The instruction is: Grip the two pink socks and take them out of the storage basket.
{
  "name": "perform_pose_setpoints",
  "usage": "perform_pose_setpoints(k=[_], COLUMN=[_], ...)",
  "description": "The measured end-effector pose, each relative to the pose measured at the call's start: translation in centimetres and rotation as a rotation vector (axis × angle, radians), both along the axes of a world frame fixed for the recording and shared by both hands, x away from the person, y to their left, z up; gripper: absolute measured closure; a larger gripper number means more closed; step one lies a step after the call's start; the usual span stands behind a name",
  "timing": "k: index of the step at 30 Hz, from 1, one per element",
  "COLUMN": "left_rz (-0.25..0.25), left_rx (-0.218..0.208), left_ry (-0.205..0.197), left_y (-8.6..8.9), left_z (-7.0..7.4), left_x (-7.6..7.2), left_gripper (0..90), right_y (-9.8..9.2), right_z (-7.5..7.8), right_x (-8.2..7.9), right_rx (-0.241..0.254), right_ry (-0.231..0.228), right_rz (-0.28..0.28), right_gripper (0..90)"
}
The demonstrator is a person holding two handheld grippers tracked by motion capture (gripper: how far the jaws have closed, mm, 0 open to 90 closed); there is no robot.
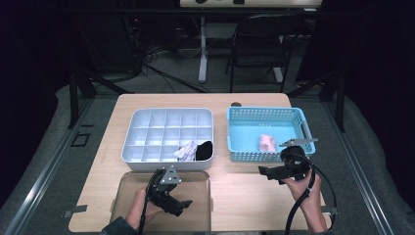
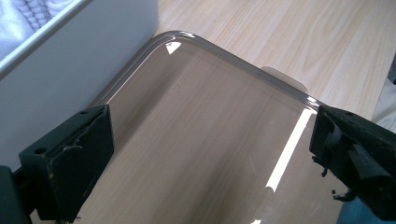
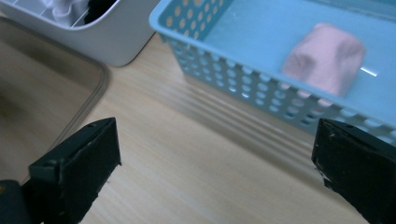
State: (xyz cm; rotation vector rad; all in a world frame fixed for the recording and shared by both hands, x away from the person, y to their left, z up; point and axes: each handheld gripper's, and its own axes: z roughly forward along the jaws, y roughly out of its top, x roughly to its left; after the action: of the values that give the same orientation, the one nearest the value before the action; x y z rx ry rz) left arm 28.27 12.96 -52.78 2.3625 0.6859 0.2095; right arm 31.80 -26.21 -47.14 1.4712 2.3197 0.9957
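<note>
Left hand-held gripper [image 1: 182, 205] spread wide over clear tray [image 2: 196, 140] at lower left, right hand-held gripper [image 1: 264, 172] wide and empty, its view catching pink bundle [image 3: 324, 58] inside blue basket [image 3: 224, 79] at upper right.

My left gripper [image 1: 177, 205] sits low near the desk's front edge, jaws spread wide and empty. My right gripper [image 1: 266, 172] hovers toward the front right corner, jaws likewise parted, gripping nothing.

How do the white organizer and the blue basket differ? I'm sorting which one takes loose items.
The white organizer has solid walls and many small compartments; the blue basket has perforated walls and one open space. The organizer holds a white and a black item, the basket one pink item. Both sit on the table.
</note>
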Motion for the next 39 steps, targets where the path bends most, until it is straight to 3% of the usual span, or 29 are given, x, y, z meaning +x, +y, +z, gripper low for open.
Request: perform_pose_setpoints(k=[8,15,21,30,32,39], left_rz=[-0.007,-0.010,-0.012,-0.017,-0.017,-0.019], left_rx=[0.003,0.007,0.006,0.014,0.012,0.011], left_ry=[0.001,0.001,0.000,-0.002,-0.002,-0.004], left_y=[-0.1,-0.1,-0.1,-0.3,-0.3,-0.2], left_z=[-0.1,-0.1,-0.1,-0.1,0.0,-0.1], left_x=[-0.1,-0.1,-0.2,-0.3,-0.3,-0.3], left_gripper=[0.2,0.2,0.2,0.2,0.2,0.2], right_y=[-1.4,-1.6,-1.3,-1.3,-1.2,-0.8], right_z=[1.3,0.7,-0.3,-2.2,-2.5,-3.5], right_x=[3.7,7.4,10.2,12.6,13.0,14.1], right_rx=[0.020,0.030,0.006,-0.018,-0.049,-0.116], right_ry=[0.023,0.065,0.109,0.198,0.228,0.264], right_rz=[-0.035,-0.070,-0.099,-0.157,-0.160,-0.204], right_gripper=[0.5,1.8,3.4,13.2,15.2,24.2])
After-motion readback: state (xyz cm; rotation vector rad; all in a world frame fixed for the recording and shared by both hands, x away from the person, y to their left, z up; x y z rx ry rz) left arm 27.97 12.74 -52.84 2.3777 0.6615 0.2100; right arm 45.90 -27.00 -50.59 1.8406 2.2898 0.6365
